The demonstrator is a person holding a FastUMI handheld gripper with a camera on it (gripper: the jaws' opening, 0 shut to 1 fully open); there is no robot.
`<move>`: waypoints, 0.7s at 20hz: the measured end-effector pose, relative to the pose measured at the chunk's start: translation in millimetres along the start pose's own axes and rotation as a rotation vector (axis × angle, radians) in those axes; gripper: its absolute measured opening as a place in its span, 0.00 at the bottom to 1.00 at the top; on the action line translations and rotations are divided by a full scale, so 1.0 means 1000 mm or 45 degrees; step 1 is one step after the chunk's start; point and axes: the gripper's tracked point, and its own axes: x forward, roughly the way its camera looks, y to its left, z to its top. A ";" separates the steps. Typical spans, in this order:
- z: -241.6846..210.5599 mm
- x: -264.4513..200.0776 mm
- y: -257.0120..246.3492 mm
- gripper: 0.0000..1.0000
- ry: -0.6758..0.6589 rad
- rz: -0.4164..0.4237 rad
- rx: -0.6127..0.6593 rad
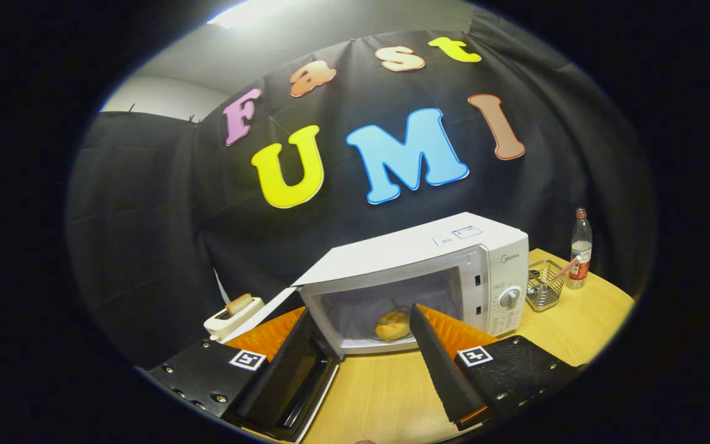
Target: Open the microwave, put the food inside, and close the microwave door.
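Note:
A white microwave [453, 259] stands on the wooden table [386, 394] with its door [309, 394] swung wide open to the left. A yellowish bun [392, 325] lies inside the lit cavity. My gripper [360, 311] is open, just in front of the cavity's mouth, with nothing between its fingers. The bun sits beyond the fingertips, closer to the right one. The left finger [281, 364] lies along the inner face of the open door; whether they touch I cannot tell.
A white toaster [232, 316] with a slice of bread in it stands left of the microwave, behind the open door. Right of the microwave stand a wire basket [543, 287] and a clear bottle [580, 250] with a red label.

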 end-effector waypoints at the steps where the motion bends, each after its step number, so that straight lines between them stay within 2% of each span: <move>1: -0.001 -0.008 0.015 0.97 0.006 0.035 -0.017; 8: -0.013 -0.045 0.119 0.97 0.039 0.302 -0.135; 14: -0.023 -0.071 0.204 0.97 0.049 0.544 -0.174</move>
